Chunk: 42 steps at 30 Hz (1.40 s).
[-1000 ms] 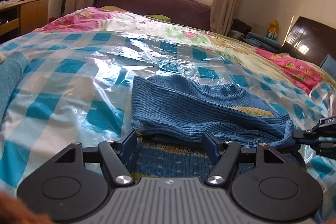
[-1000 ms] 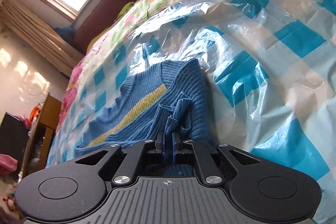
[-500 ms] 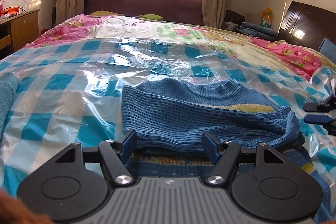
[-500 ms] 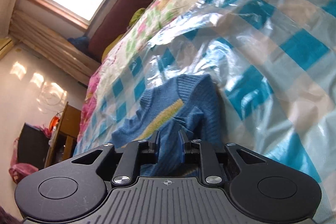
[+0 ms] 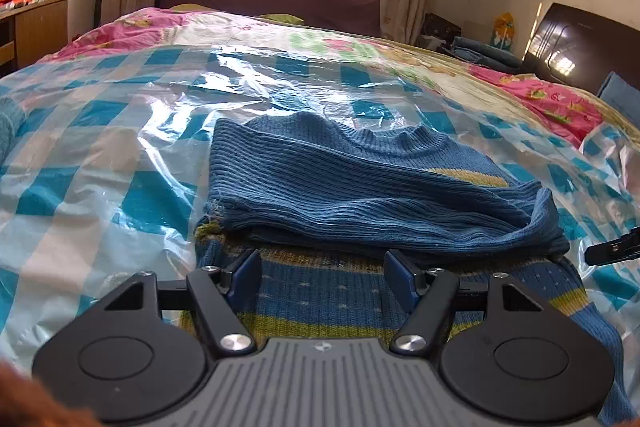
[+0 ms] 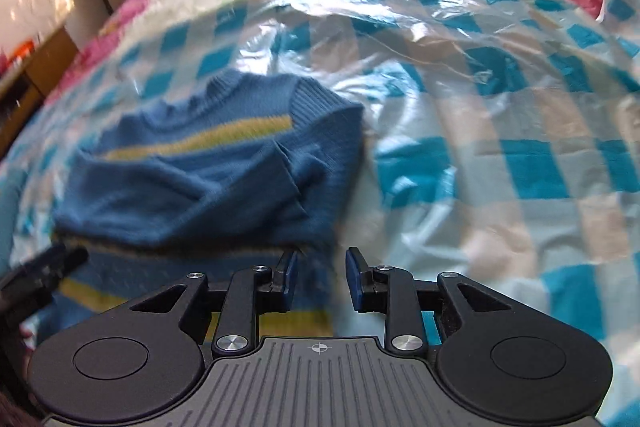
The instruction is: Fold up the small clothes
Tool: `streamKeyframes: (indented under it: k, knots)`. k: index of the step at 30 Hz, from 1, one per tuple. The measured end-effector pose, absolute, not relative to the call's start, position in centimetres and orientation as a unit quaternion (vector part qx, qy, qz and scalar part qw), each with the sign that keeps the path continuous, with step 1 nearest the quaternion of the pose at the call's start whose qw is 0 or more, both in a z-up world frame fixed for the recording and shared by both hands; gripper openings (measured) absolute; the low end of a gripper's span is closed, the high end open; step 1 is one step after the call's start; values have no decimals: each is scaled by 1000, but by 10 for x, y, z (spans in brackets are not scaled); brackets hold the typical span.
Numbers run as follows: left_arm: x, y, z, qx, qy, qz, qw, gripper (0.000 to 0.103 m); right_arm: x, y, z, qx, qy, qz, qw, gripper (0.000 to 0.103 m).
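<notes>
Sweater lies centre-frame on slippery plastic sheet, sleeves folded across; left gripper and right gripper both gape, empty. Loose cuff toward three o'clock may spring back unpinned.

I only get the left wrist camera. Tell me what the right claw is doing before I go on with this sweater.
Observer: The right claw is open, with nothing between its pads.
Operator: Say where it sits.
Observer: Near the hem, at the right edge of the sweater. One pad is over the knit, the other about over the plastic sheet.
Operator: Report the sleeve on that side.
Observer: The sleeve lies folded across the front, just below the yellow stripe.
</notes>
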State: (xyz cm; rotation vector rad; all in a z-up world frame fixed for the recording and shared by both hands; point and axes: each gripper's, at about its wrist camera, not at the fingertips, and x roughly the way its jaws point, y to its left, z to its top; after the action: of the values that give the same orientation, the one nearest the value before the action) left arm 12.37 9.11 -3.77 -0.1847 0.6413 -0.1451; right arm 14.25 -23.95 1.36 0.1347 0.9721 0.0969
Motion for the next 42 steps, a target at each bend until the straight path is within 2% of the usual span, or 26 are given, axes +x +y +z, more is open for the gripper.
streamKeyframes:
  k: [7, 11, 18, 26, 31, 33, 34, 35, 37, 42]
  knots:
    - [122, 92, -40, -100, 314, -71, 942, 71, 179, -213, 40, 71, 403, 93, 908, 28]
    - [121, 92, -40, -101, 311, -74, 942, 71, 201, -190, 20, 31, 434, 102, 895, 27]
    - [124, 97, -42, -116, 311, -82, 940, 71, 156, -205, 11, -55, 511, 88, 853, 27]
    - [123, 95, -42, -112, 311, -77, 941, 71, 165, -211, 26, -4, 456, 92, 885, 29]
    - [124, 95, -43, -109, 311, -77, 941, 71, 188, -213, 9, 43, 471, 90, 877, 30]
    - [125, 95, -43, -112, 311, -77, 941, 71, 191, -215, 9, 62, 472, 92, 875, 23]
    - [125, 96, -43, -113, 311, -77, 940, 71, 191, -217, 10, 71, 469, 94, 875, 11]
    - [125, 96, -44, -115, 311, -77, 940, 71, 191, -220, 13, 84, 466, 97, 875, 9]
    - [125, 97, -44, -117, 311, -77, 940, 71, 192, -227, 17, 114, 460, 100, 875, 5]
    - [125, 99, -41, -121, 301, -72, 943, 71, 196, -244, 34, 193, 411, 94, 886, 4]
